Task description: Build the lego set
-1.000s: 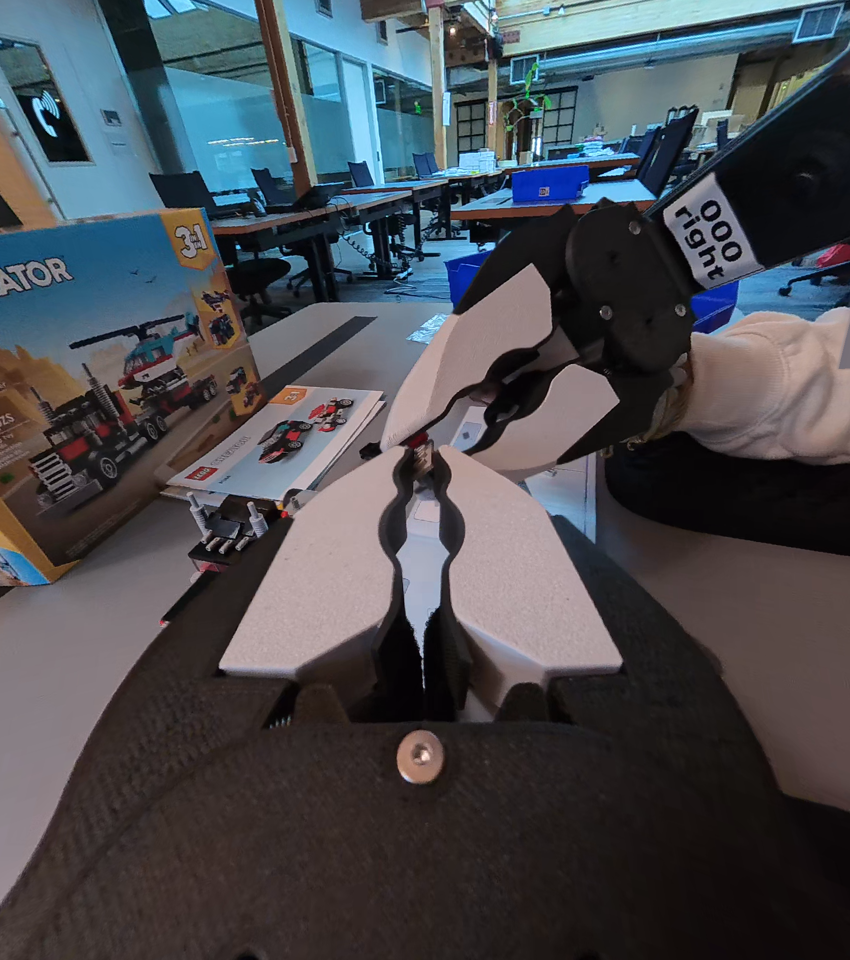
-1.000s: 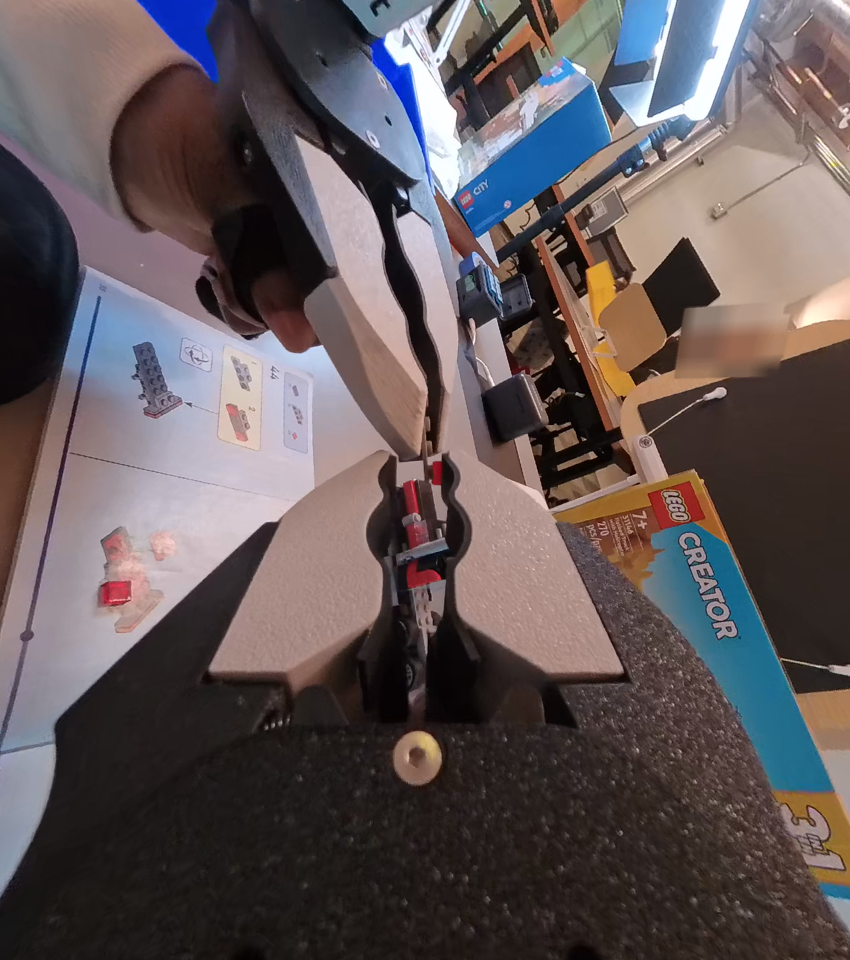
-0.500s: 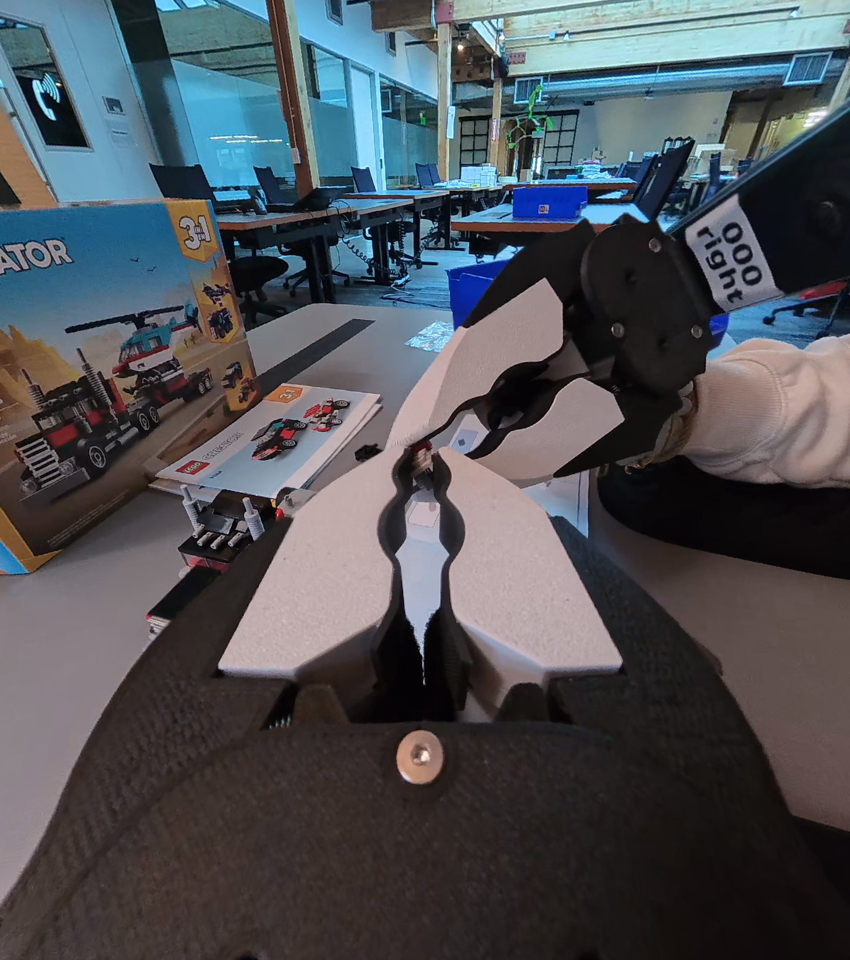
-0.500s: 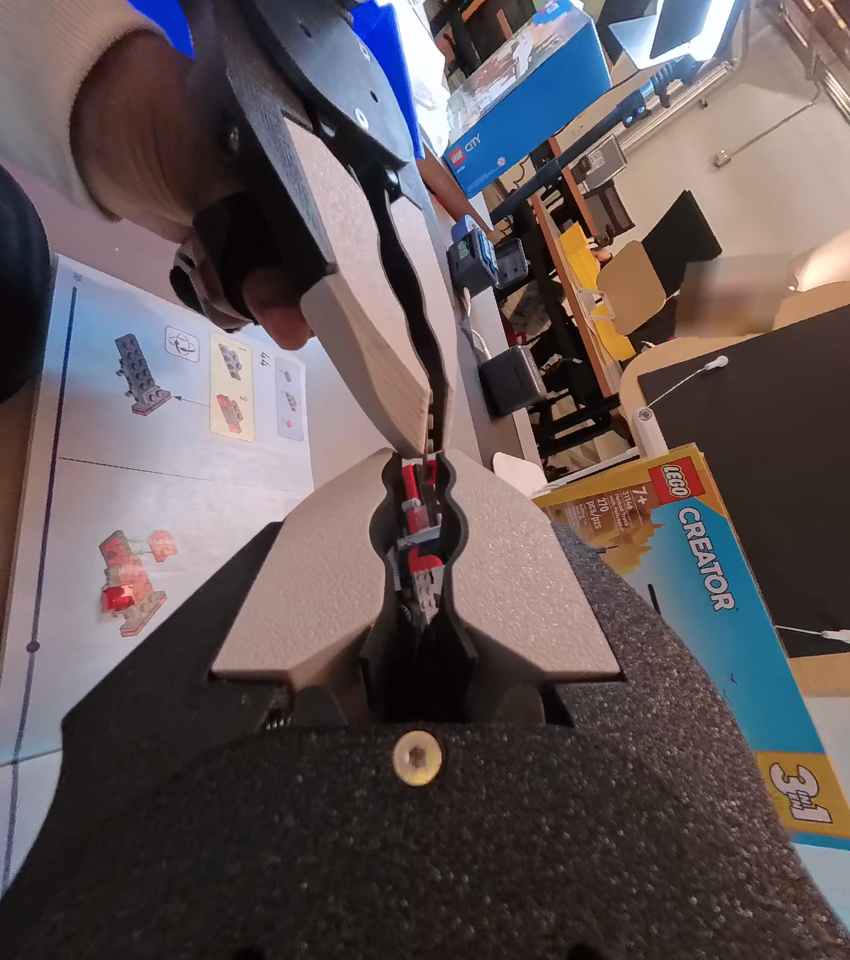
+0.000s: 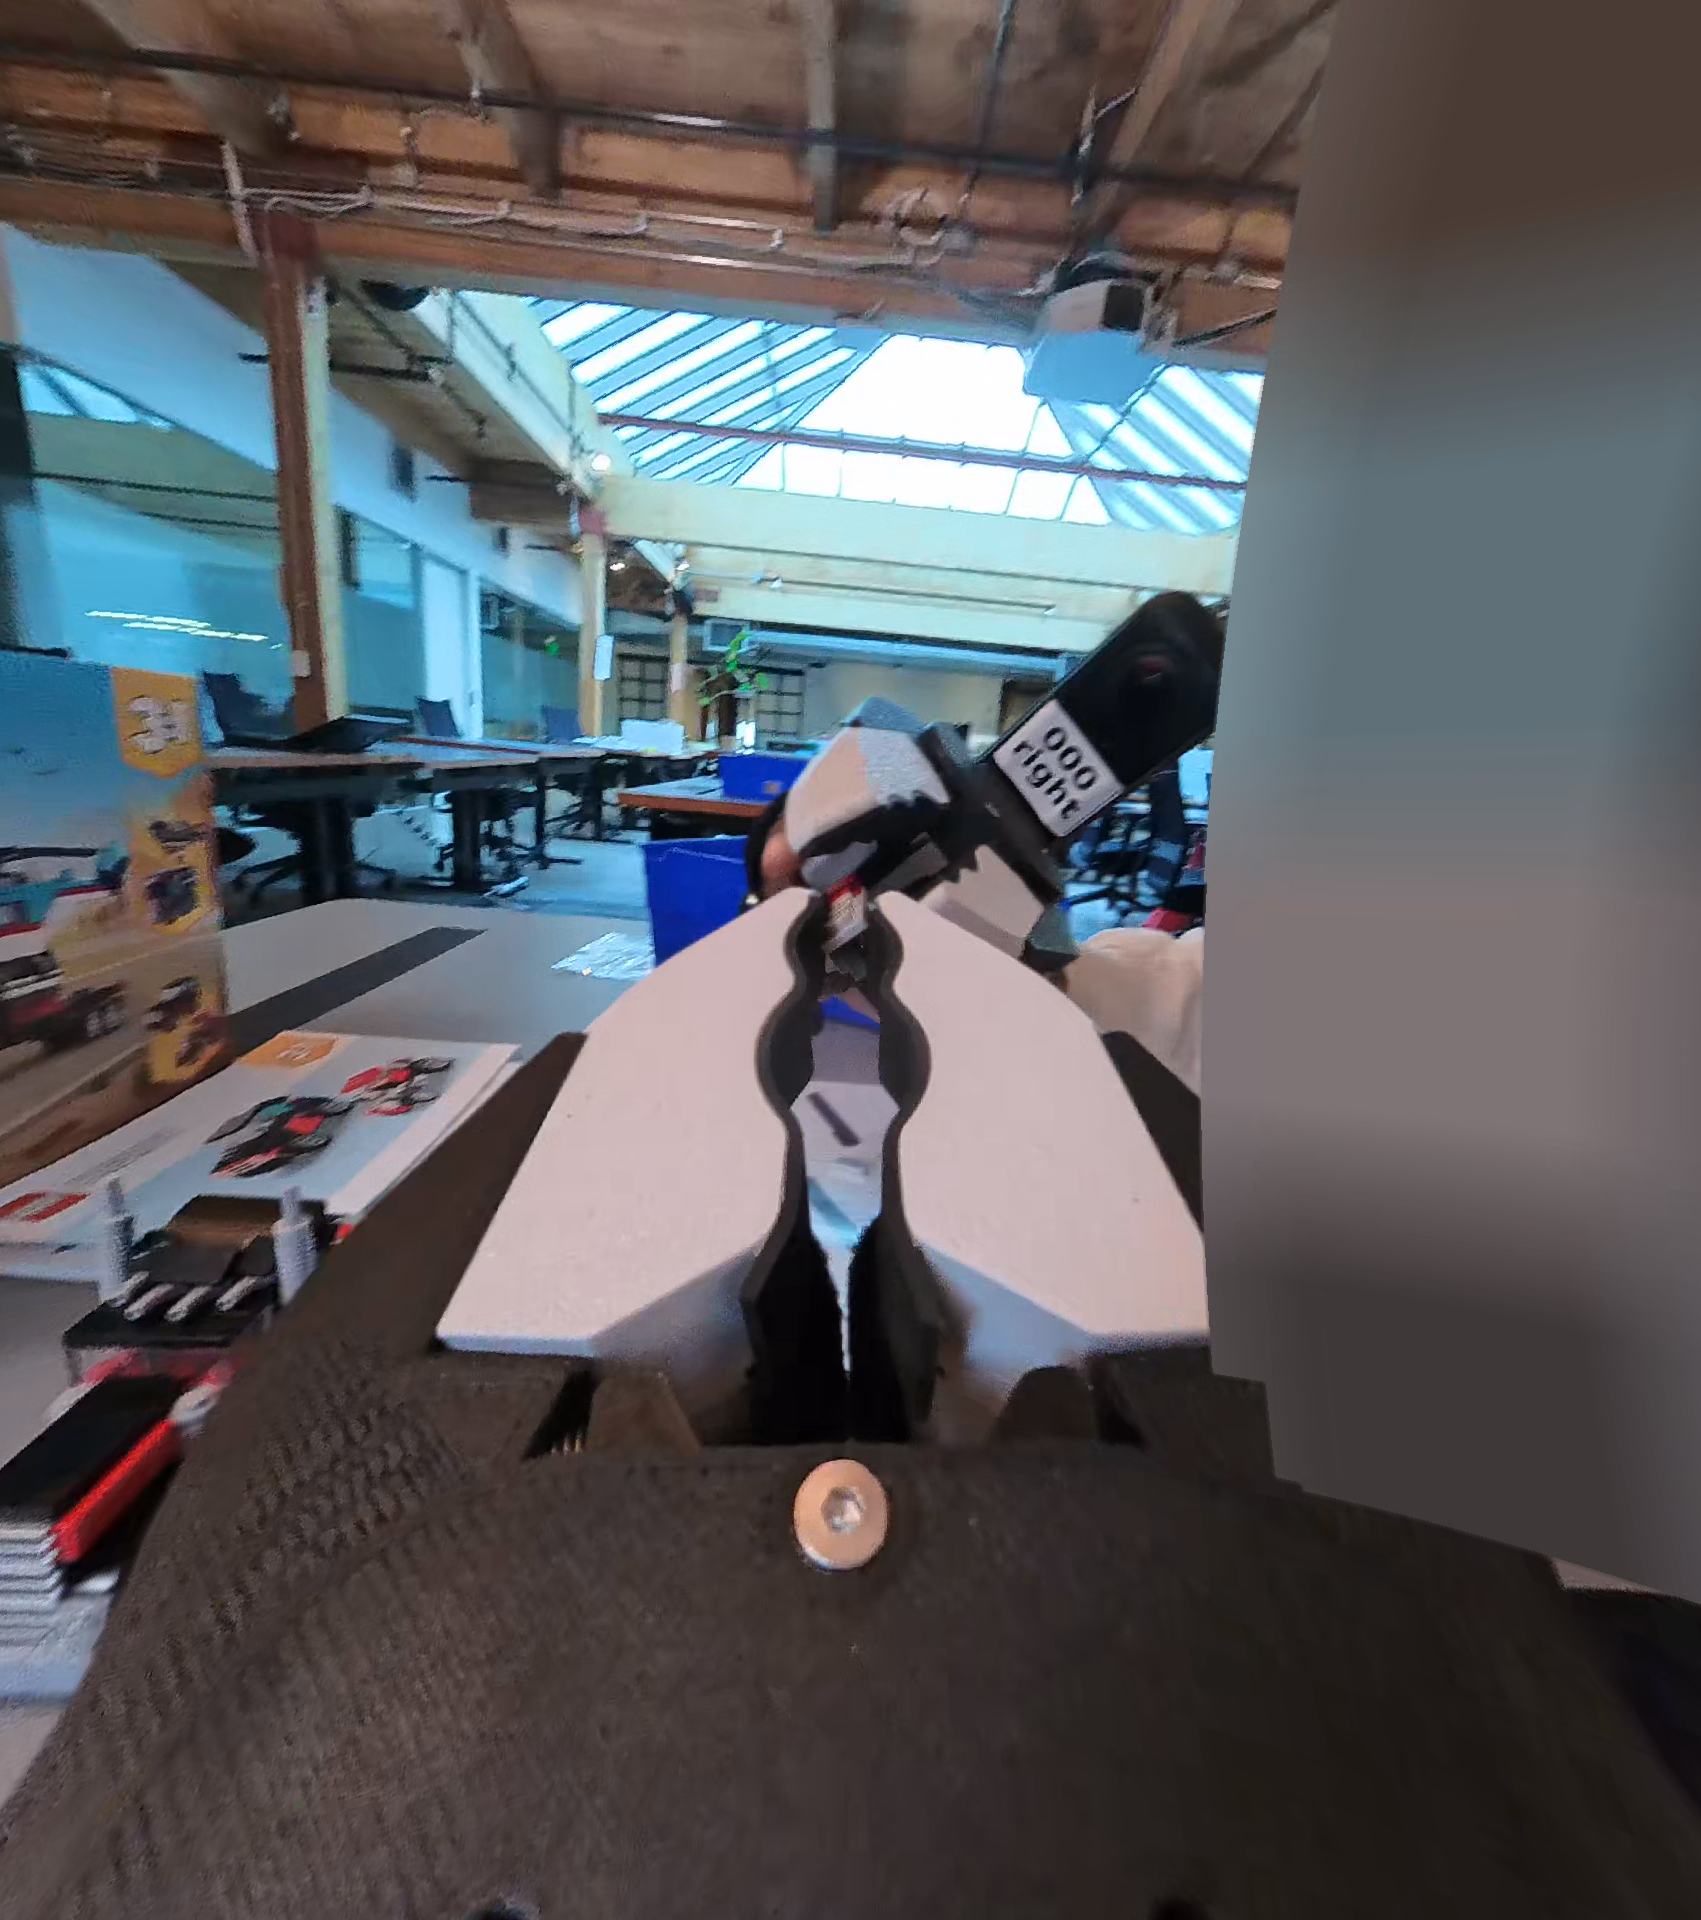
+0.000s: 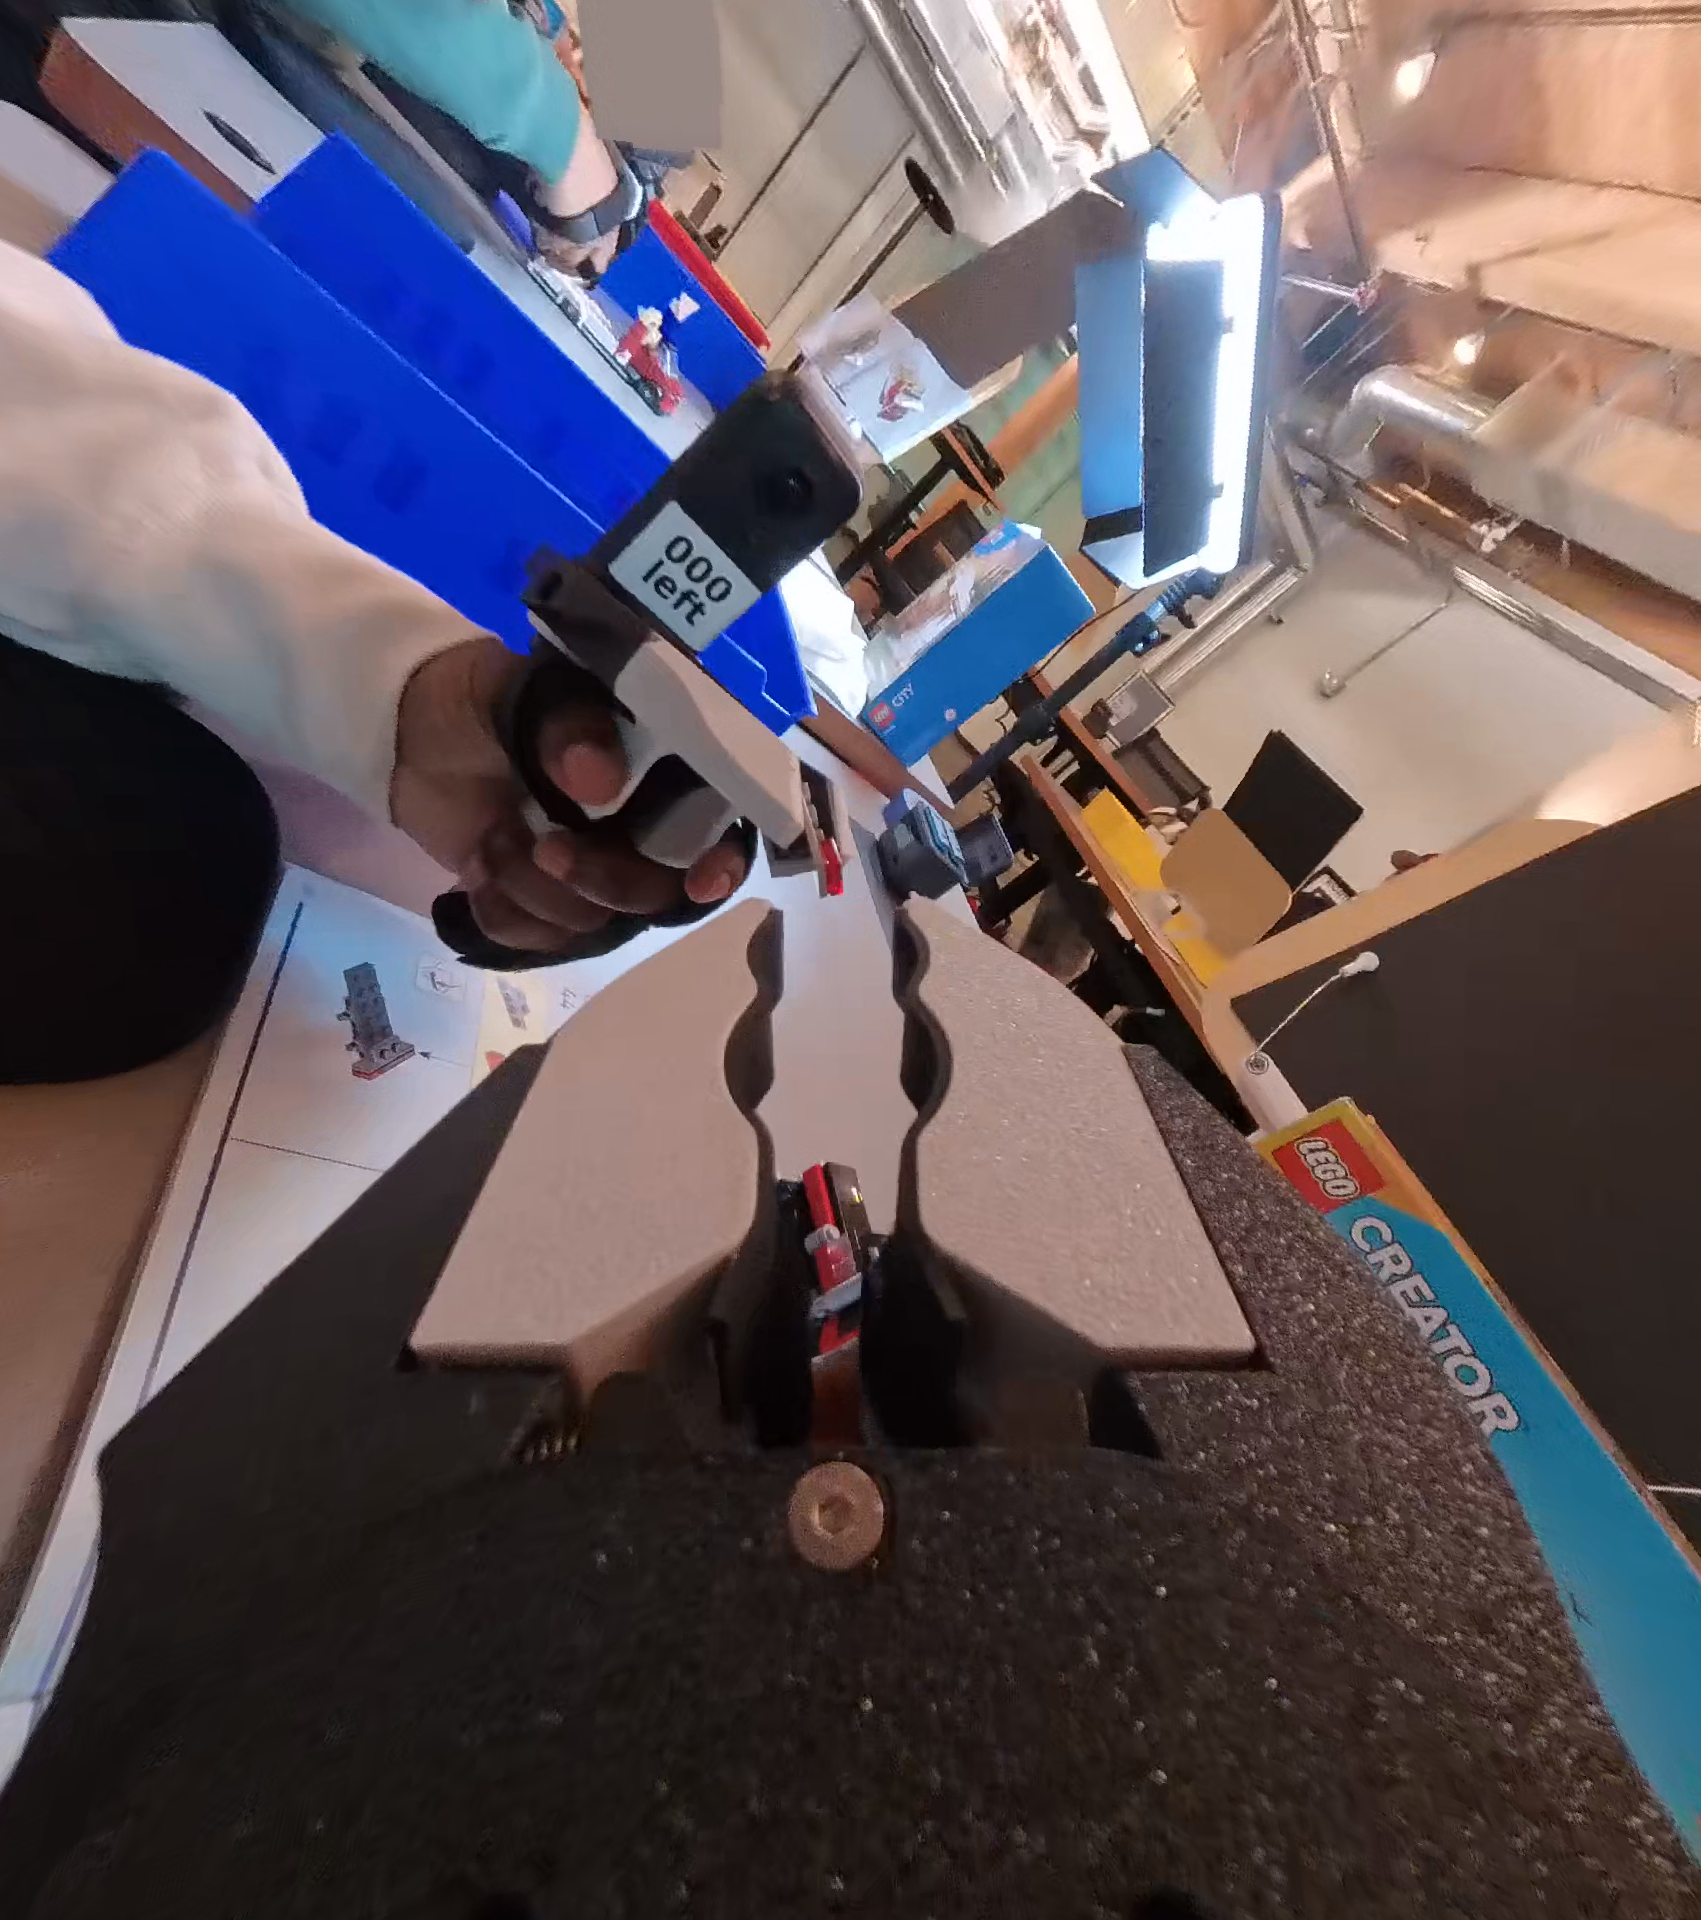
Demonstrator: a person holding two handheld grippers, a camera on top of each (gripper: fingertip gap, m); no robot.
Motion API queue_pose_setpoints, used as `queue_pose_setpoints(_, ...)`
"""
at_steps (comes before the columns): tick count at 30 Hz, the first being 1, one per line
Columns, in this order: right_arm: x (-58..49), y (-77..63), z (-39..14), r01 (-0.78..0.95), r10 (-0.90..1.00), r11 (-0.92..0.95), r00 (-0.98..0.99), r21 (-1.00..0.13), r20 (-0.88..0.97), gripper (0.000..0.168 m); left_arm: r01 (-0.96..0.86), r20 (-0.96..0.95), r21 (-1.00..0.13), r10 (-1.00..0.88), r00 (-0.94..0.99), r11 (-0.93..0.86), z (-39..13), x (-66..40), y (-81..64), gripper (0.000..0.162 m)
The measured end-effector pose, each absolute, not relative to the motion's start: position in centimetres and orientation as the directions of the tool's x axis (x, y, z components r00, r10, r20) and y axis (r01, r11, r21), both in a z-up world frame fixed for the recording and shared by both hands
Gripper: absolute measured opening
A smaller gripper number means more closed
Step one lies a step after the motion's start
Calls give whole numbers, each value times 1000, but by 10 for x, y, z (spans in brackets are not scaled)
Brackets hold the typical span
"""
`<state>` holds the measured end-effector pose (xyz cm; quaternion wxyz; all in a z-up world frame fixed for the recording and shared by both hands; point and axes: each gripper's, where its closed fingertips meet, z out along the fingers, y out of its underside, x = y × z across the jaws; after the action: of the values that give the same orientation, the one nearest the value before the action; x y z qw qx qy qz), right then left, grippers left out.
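Observation:
My left gripper (image 5: pixel 841 909) is shut on a small grey and red lego piece (image 5: pixel 846 923), held up in the air. It also shows in the right wrist view (image 6: pixel 810 847), with the piece (image 6: pixel 825 857) at its tips, just beyond my right gripper (image 6: pixel 838 920). My right gripper's fingers stand a little apart at the tips and clamp a red and black lego assembly (image 6: pixel 833 1252) deep between them. In the left wrist view the right gripper (image 5: pixel 830 868) hangs just behind the left tips.
The lego box (image 5: pixel 25 883) stands at the left, a booklet (image 5: pixel 306 1122) in front of it. A partly built black truck (image 5: pixel 181 1288) and stacked plates (image 5: pixel 46 1507) lie nearby. The open manual (image 6: pixel 306 1091) lies under the hands. Blue bins (image 6: pixel 410 395) stand behind. Left and right tips are no more than a few centimetres apart. The partly built black truck (image 5: pixel 181 1288) is about equally far from each gripper, around 15 cm.
Both grippers have lifted and drawn apart. The left one came away holding the grey and red piece. The assembly in the right gripper now shows only deep between the fingers.

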<state>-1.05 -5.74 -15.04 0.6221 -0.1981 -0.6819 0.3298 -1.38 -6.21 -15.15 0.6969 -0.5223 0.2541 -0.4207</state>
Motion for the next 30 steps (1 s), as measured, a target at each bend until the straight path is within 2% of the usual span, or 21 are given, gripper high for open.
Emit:
queue_pose_setpoints(7,-5,-78,-147,-238,608,743,-151,-625,780,15,278,-41,-943,-889,456,185,-151,2,-77,7)
queue_pose_setpoints(10,-4,-78,-150,-222,577,770,-156,-598,801,5,269,-53,-944,-894,445,190,-151,6,-79,7)
queue_pose_setpoints(13,-3,-79,-150,-230,594,750,-179,-621,784,6,249,-89,-942,-883,461,225,-151,7,-79,7)
queue_pose_setpoints(15,1,-81,-146,-253,705,596,-289,-762,648,16,186,-165,-938,-850,501,292,-151,8,-79,7)
queue_pose_setpoints(17,7,-80,-141,-213,808,283,-473,-935,352,26,73,-265,-933,-811,522,352,-157,10,-79,7)
queue_pose_setpoints(19,10,-77,-137,-105,788,-24,-614,-994,45,32,47,-304,-920,-788,536,388,-156,9,-79,7)
queue_pose_setpoints(20,10,-76,-138,-49,760,-114,-648,-992,-56,37,55,-307,-917,-785,539,396,-154,8,-80,7)
queue_pose_setpoints(23,6,-77,-149,44,727,-181,-667,-982,-164,36,35,-317,-916,-775,547,399,-156,6,-78,7)
queue_pose_setpoints(30,1,-81,-161,61,749,-104,-652,-993,-118,9,28,-314,-922,-787,531,387,-161,10,-77,7)
